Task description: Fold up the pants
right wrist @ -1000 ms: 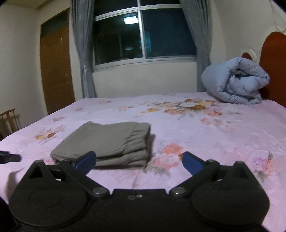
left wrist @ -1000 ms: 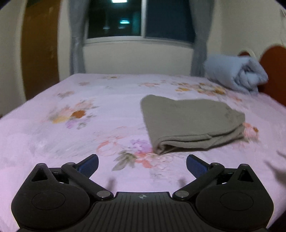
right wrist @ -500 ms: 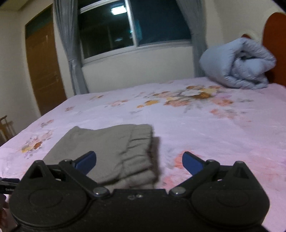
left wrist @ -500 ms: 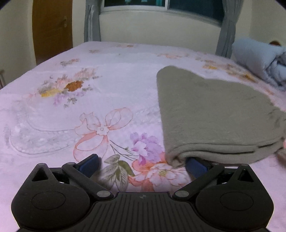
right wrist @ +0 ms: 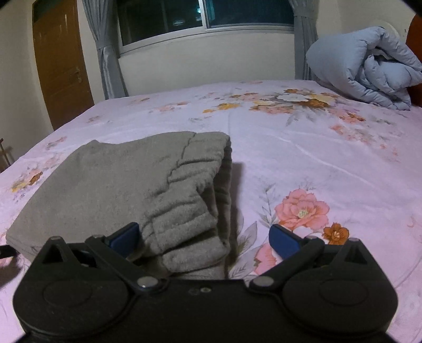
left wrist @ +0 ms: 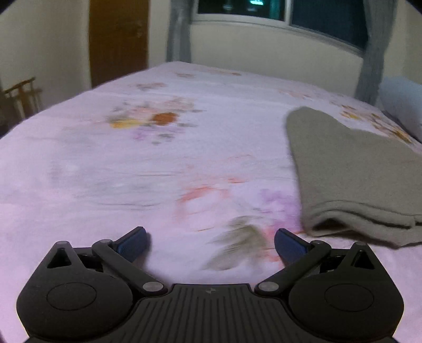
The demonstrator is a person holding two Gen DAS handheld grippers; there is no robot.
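The right gripper (right wrist: 203, 238) was spread wide, its fingers straddling the near elastic-waist end of the folded grey pants (right wrist: 126, 184) without pinching them; the left gripper (left wrist: 211, 242) was likewise spread and empty over bare sheet, with the pants (left wrist: 353, 171) lying just beside its right finger. The pants rested flat in a layered stack on the pink floral bed sheet (right wrist: 316, 163). Farther back, a rolled blue duvet (right wrist: 369, 74) lay at the headboard end, below a curtained window (right wrist: 205, 15).
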